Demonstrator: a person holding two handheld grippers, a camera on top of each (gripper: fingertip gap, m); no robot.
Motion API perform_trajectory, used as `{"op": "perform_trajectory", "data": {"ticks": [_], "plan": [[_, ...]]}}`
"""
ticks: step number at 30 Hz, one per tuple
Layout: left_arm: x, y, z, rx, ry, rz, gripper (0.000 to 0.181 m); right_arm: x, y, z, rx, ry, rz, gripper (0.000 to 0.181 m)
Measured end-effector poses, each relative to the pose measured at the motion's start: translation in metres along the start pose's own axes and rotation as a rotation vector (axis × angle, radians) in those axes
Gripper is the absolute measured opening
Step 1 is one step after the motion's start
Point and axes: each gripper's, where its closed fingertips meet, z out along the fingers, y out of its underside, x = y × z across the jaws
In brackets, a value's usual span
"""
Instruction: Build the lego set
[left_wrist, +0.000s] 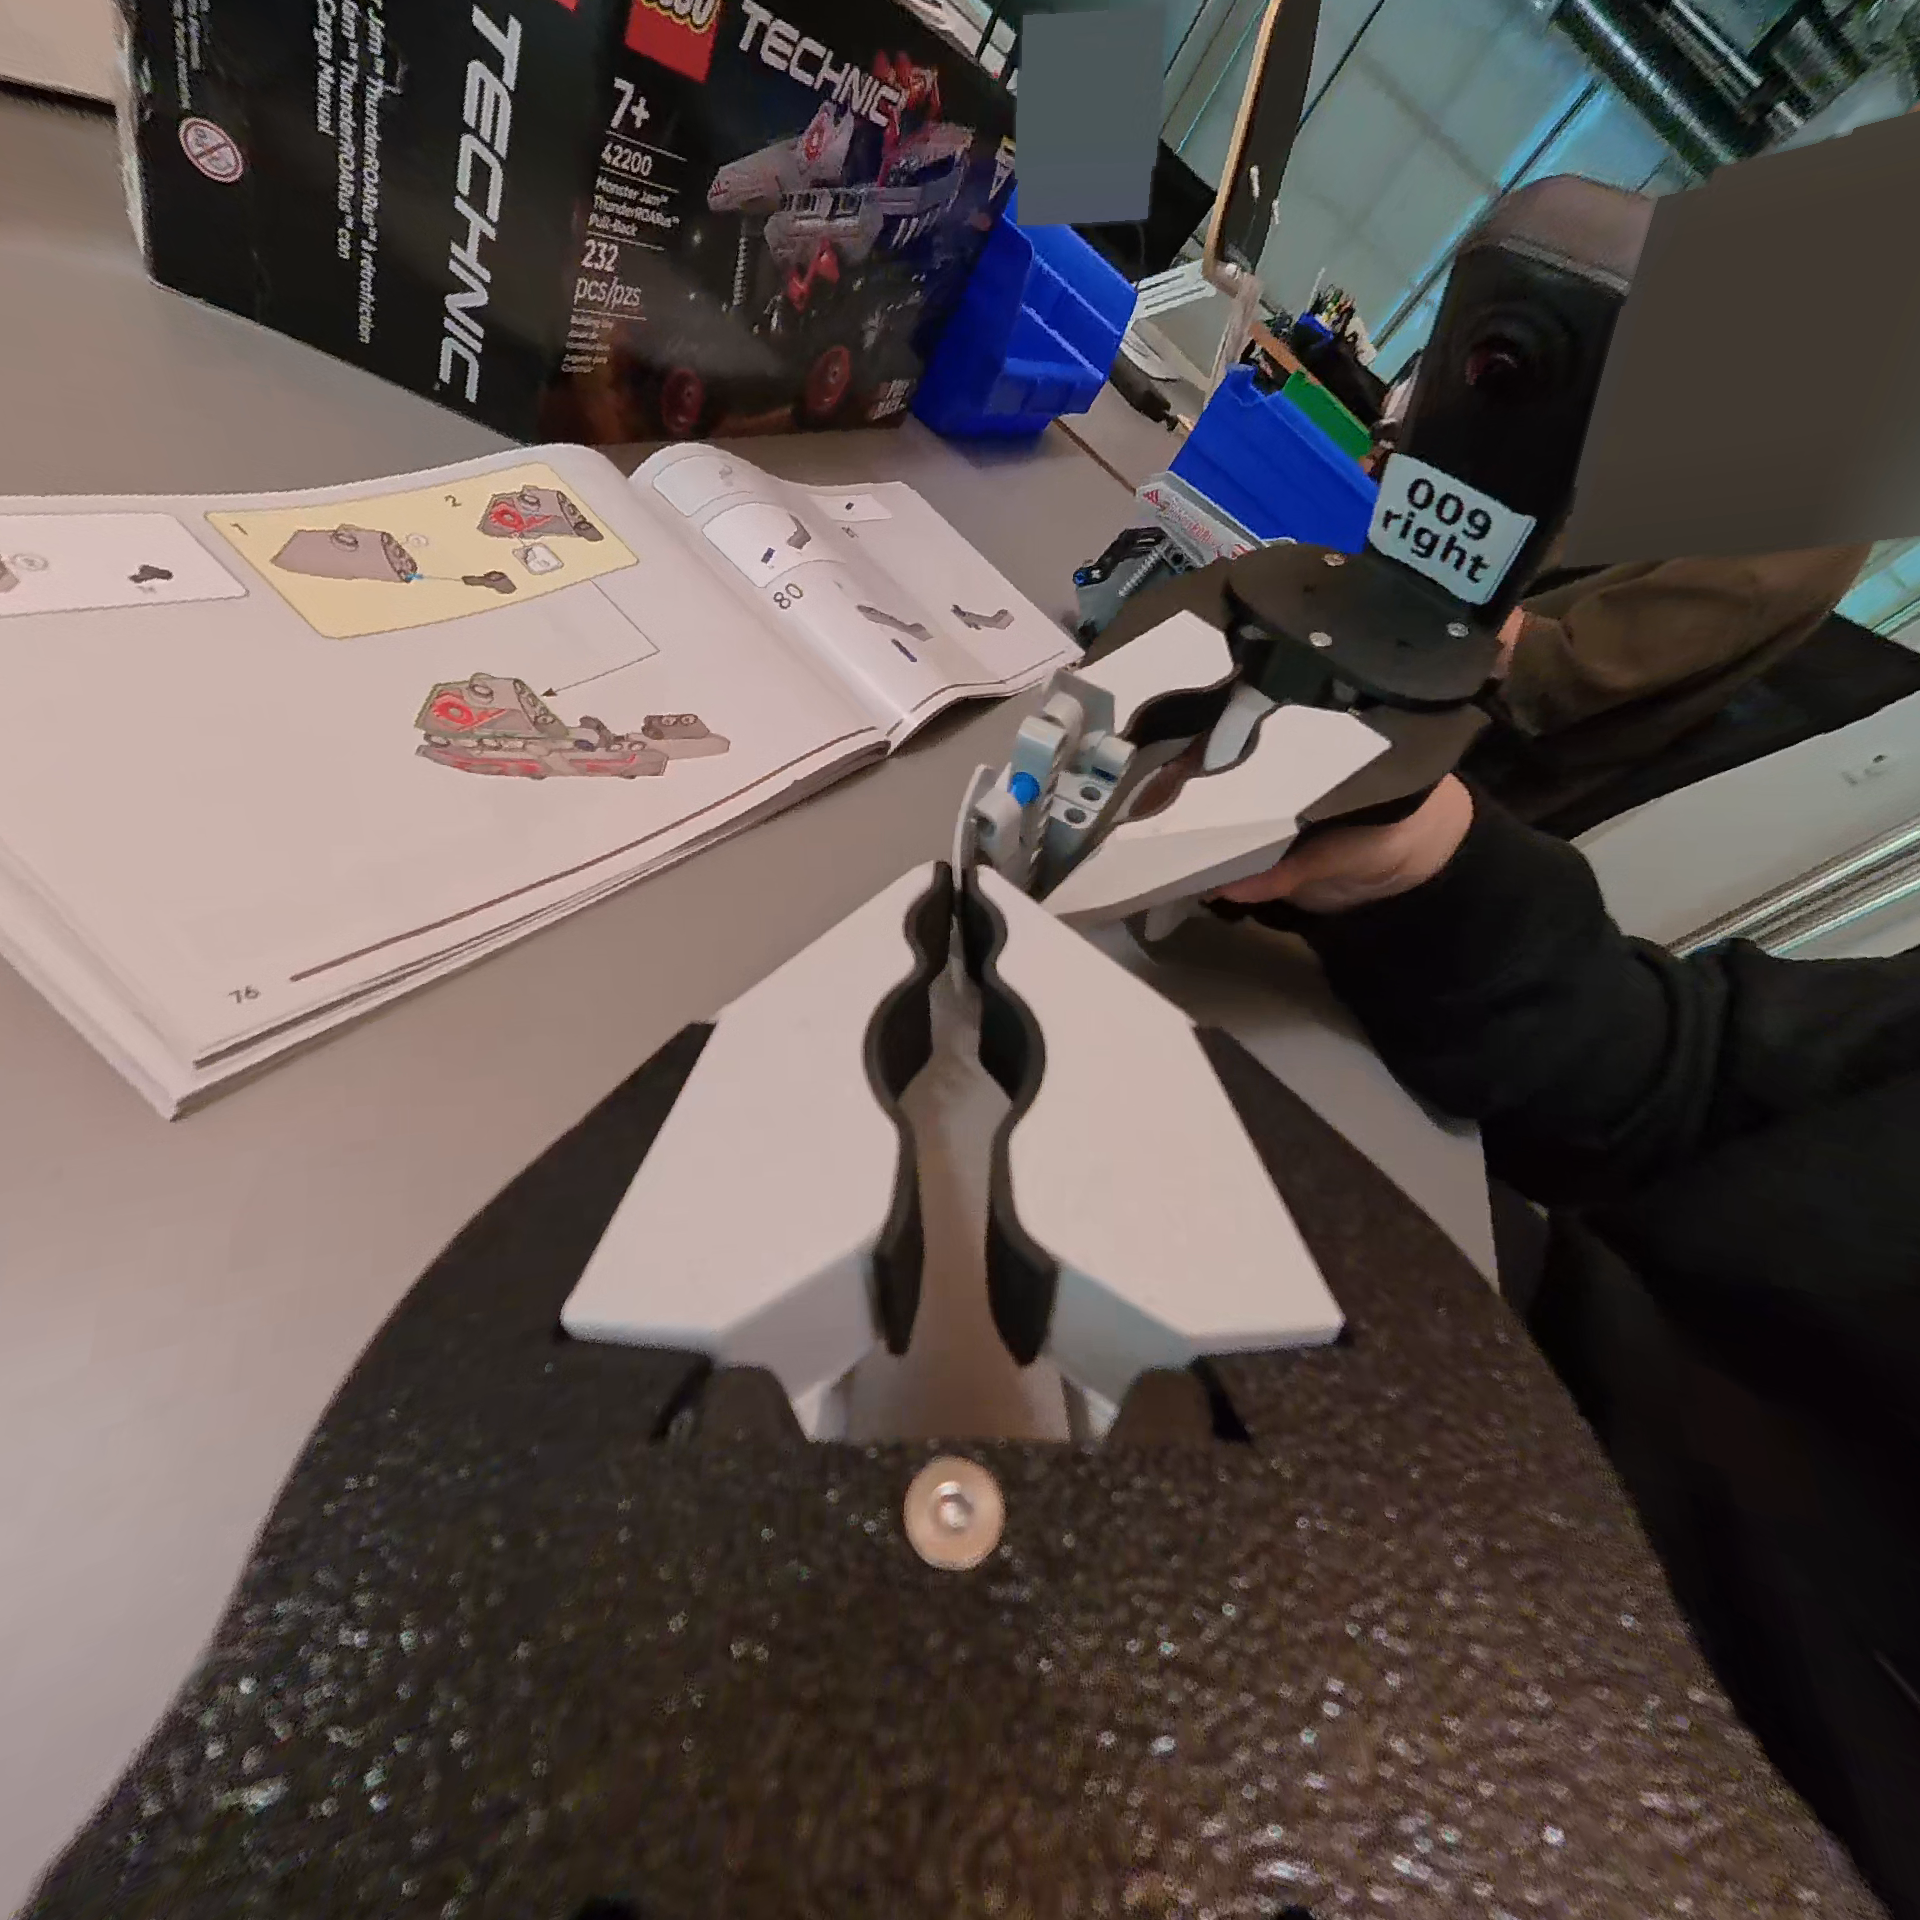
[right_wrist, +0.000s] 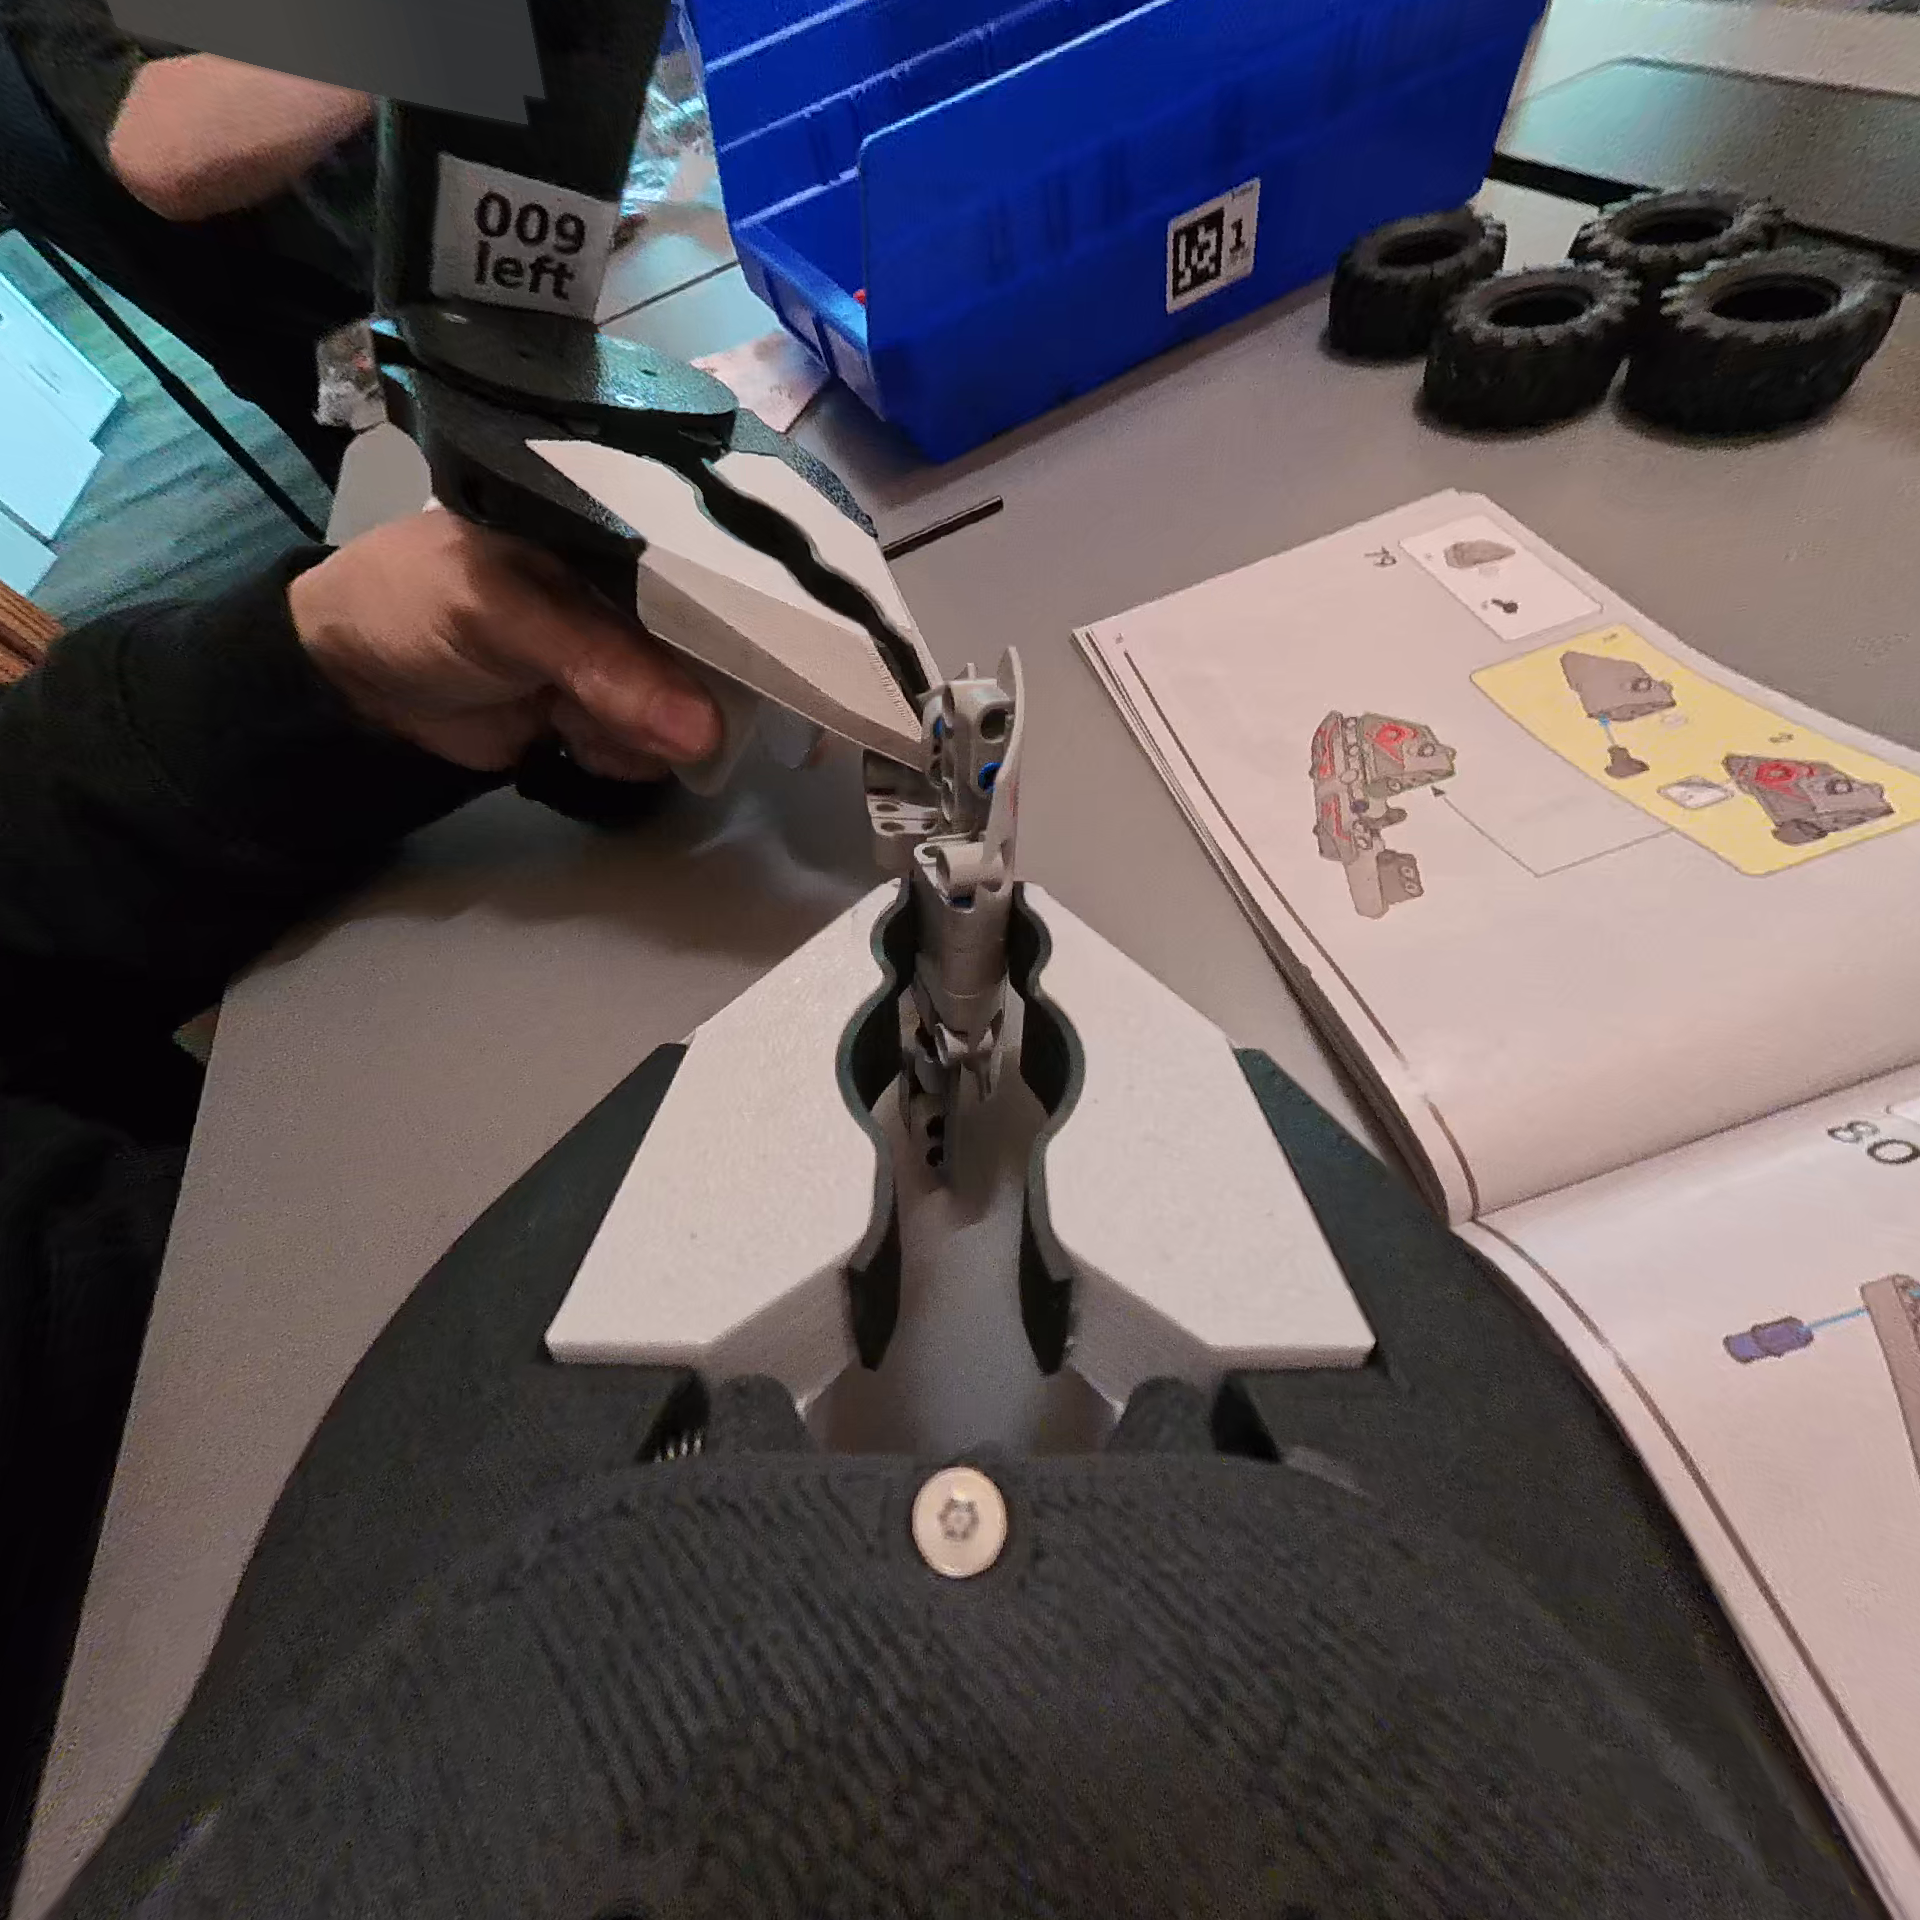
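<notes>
The grey lego assembly (right_wrist: 956, 831) is held above the bench (right_wrist: 520, 987), between both tools. The right gripper (right_wrist: 961, 914) has its jaws pinching the assembly's lower part; the left gripper (left_wrist: 961, 883) has its jaws pressed onto the thin curved panel. An open instruction booklet (right_wrist: 1507, 935) lies beside them, four black tyres (right_wrist: 1621, 312) near a blue bin (right_wrist: 1039, 208).

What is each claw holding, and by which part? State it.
The right claw clamps the grey lego assembly by its lower stem. The left claw is shut on the thin grey panel at the assembly's upper edge.
</notes>
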Motion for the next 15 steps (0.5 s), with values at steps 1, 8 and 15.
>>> {"op": "perform_trajectory", "data": {"ticks": [1, 8, 15], "plan": [[0.001, 0.0, 0.0, 0.002, 0.007, -0.003, 0.0, 0.0, 0.0, 0.0, 0.004, 0.001, -0.016, 0.015], [0.002, 0.001, 0.001, -0.006, 0.018, -0.002, 0.0, 0.0, -0.009, -0.001, 0.065, 0.003, -0.043, 0.021], [0.004, 0.001, 0.001, -0.011, 0.025, 0.005, 0.0, -0.003, -0.017, -0.006, 0.12, -0.029, -0.047, 0.015]]}}
